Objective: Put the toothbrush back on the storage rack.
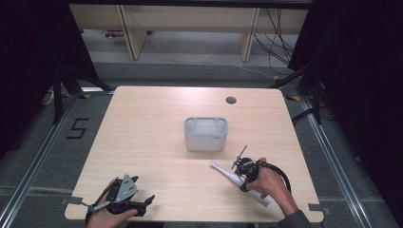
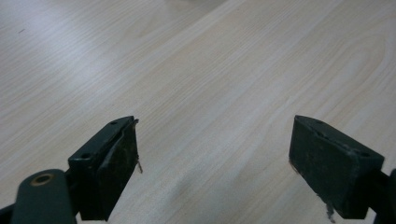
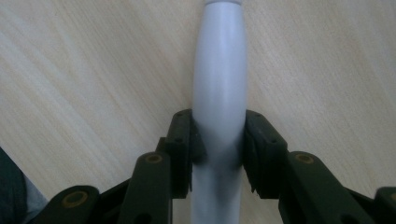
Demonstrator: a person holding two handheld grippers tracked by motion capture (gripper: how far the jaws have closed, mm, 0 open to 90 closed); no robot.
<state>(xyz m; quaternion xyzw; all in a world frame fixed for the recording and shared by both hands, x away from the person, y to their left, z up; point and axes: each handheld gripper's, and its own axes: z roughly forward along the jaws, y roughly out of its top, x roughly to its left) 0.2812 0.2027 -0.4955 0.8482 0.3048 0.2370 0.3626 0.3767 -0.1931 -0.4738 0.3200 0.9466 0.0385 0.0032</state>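
A white toothbrush-like wand (image 1: 224, 173) lies slantwise on the wooden table (image 1: 152, 133), right of centre near the front. My right gripper (image 1: 243, 182) is shut on its thick handle, the person's hand behind it. In the right gripper view the two black pads press both sides of the white handle (image 3: 219, 70), and the gripper (image 3: 219, 149) points down at the tabletop. My left gripper (image 1: 145, 188) rests at the front left corner, jaws open and pointing right. The left gripper view has that gripper (image 2: 215, 158) wide open over bare wood, with nothing between its jaws.
A grey-white rectangular holder (image 1: 206, 140) with compartments stands at the table's centre, just behind the wand's thin end. A round cable hole (image 1: 231, 100) sits near the far edge. Desk legs and cables stand on the floor beyond the table.
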